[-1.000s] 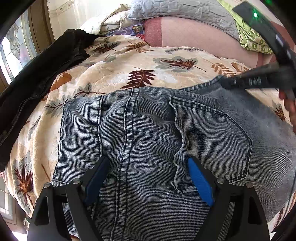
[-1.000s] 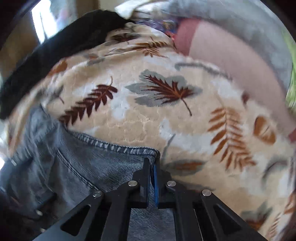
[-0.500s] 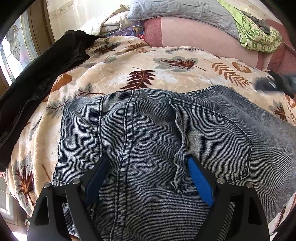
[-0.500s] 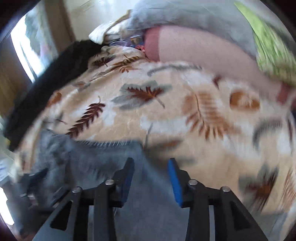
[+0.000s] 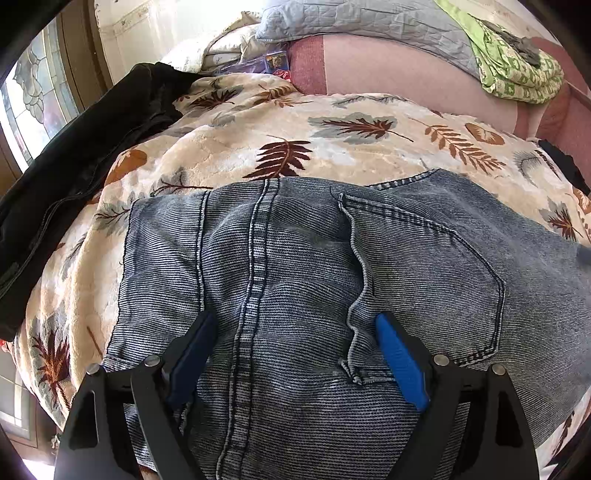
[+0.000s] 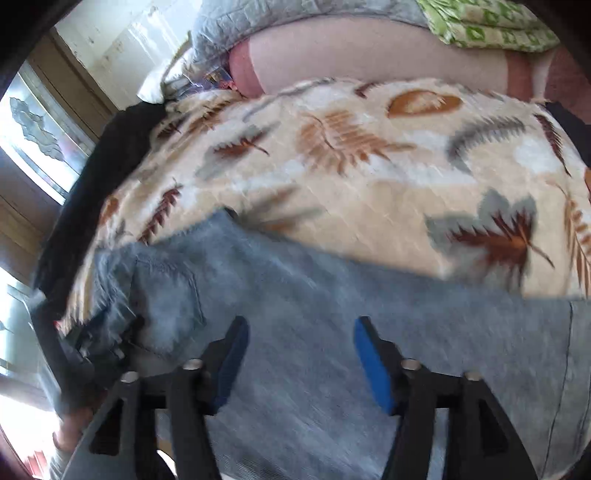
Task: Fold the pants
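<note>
Lying flat on the leaf-print blanket (image 5: 229, 155), one pair of blue denim jeans (image 5: 295, 266) filled the near half of both views, seat side up, with one back pocket (image 5: 436, 280) to the right of the centre seam. Beyond the jeans, the blanket ran up to a pink sheet (image 5: 399, 70), one grey quilted pillow (image 5: 362, 22) and one green patterned cloth (image 5: 517, 70); left of the jeans lay one black garment (image 5: 77, 158).

Two tools were in use. The left tool (image 5: 291, 343) stood spread wide, its blue pads either side of the seam and low over the denim; whether the pads touched the cloth could not be told. The right tool (image 6: 299, 343) was released, with nothing gripped between its pads and only jeans leg beneath.

The right wrist view was smeared by motion, so seams and edges of the jeans there were hard to make out, and the jeans ran off the lower and right edges. At its lower left corner, fingers (image 6: 70, 428) of a hand showed, blurred.

A second earlier the right tool was pinched shut on the jeans' hem; its jaws had just been opening, and it had swung away over the leg. The left tool had not shifted.
</note>
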Motion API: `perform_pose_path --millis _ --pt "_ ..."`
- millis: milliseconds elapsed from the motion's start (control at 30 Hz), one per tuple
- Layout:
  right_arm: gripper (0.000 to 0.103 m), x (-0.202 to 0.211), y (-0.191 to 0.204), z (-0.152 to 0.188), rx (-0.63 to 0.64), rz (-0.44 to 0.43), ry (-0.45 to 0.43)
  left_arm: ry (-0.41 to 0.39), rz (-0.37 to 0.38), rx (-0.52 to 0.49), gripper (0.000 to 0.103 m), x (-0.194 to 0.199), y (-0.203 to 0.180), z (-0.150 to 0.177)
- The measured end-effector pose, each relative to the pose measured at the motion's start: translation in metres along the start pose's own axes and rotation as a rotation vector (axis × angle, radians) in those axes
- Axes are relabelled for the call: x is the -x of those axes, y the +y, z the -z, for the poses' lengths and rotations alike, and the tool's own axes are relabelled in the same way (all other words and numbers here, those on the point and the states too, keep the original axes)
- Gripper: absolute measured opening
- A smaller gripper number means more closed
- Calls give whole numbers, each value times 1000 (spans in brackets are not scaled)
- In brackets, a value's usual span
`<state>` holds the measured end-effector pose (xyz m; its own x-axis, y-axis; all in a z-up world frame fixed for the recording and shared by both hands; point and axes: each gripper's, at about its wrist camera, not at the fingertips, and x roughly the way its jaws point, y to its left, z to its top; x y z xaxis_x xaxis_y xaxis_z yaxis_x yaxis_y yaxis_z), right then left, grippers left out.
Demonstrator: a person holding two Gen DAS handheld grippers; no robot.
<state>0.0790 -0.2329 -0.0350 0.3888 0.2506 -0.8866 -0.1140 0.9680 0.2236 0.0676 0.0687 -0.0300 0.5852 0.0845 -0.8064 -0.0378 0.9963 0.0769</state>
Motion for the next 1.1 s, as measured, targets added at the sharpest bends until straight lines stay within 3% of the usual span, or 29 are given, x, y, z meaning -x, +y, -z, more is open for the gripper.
perform_pose_path --millis 33,167,333,500,600,767,933,1000,1100 --pt "68 -14 -7 5 -19 17 54 0 1 0 87 0 1 0" --pt "68 3 -18 7 -79 -31 2 -3 -3 -2 87 1 -1 0" --pt "68 68 -44 28 -167 -79 -161 -13 -1 6 87 4 0 -1" --pt "68 124 -141 78 -412 -59 -236 -100 6 5 87 30 -4 -3" --pt "68 151 -209 120 -617 -53 -240 -140 94 15 87 49 -19 -10" --pt "68 146 -259 155 -783 -158 -201 -107 252 -46 87 57 -88 -20" --pt "67 131 -259 153 -835 -292 -221 -30 361 -138 87 50 -163 -18" --pt "66 121 -257 153 -849 -291 -217 -15 370 -157 87 48 -185 -14" --pt "43 104 -257 149 -868 -228 -179 43 376 -180 87 34 -208 -11"
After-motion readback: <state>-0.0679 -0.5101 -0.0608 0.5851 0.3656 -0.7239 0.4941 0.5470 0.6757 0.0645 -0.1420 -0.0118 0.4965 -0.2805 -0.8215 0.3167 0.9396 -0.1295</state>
